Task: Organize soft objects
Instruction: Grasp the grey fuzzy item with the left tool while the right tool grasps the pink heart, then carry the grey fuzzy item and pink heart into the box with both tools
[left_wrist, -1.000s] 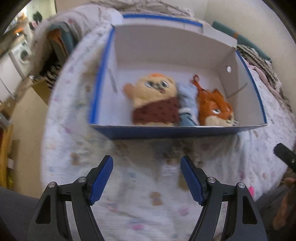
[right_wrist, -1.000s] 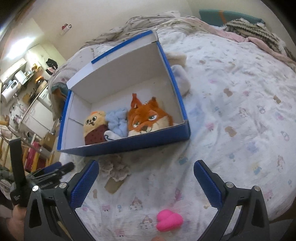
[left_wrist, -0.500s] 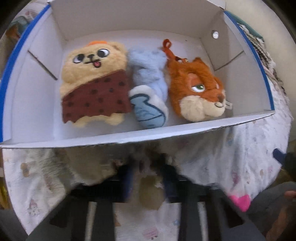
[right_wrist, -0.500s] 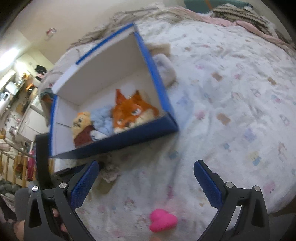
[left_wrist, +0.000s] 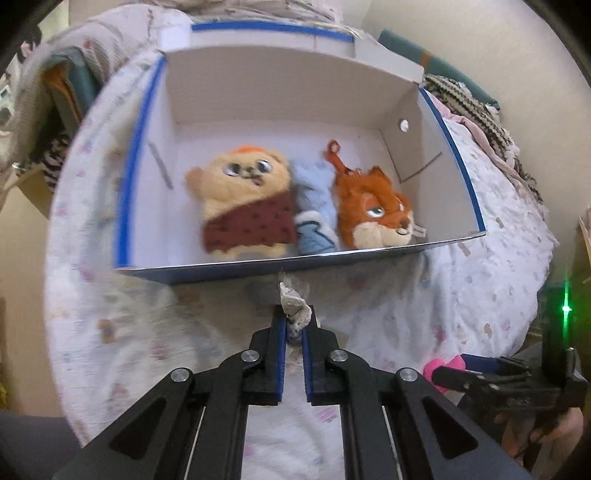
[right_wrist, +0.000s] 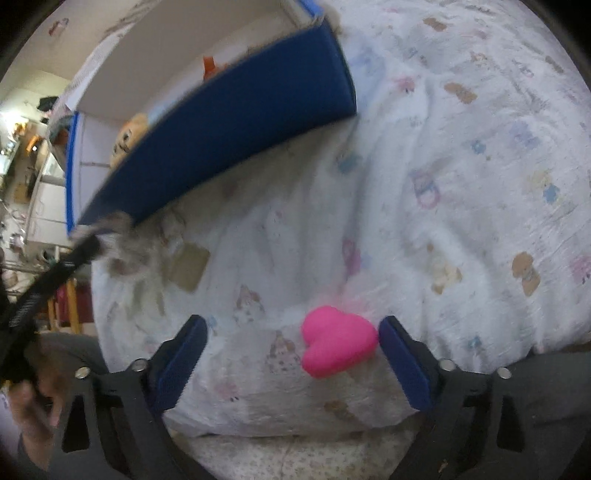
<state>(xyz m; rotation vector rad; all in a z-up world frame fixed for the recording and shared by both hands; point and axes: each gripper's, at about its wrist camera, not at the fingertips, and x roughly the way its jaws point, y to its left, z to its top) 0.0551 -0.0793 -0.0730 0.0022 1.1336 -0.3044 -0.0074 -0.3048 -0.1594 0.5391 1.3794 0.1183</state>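
A blue box with a white inside (left_wrist: 436, 177) lies on the patterned bedsheet. In it are a tan bear plush (left_wrist: 247, 203), a light blue plush (left_wrist: 314, 206) and an orange fox plush (left_wrist: 373, 210). My left gripper (left_wrist: 294, 325) is shut on a small pale frilly cloth item (left_wrist: 293, 299), held just in front of the box's near wall. My right gripper (right_wrist: 291, 354) is open and low over the sheet, with a pink heart-shaped soft toy (right_wrist: 336, 345) between its fingers, close to the right finger. The box (right_wrist: 221, 122) stands beyond it.
The bedsheet (right_wrist: 461, 184) spreads right of the box. Folded blankets and clothes (left_wrist: 476, 107) lie behind the box. The right gripper (left_wrist: 509, 376) shows at the lower right of the left wrist view, the left gripper (right_wrist: 55, 269) at the left of the right wrist view.
My left gripper closed on the frilly cloth item and lifted it back from the box. My right gripper dropped toward the sheet and now straddles the pink heart.
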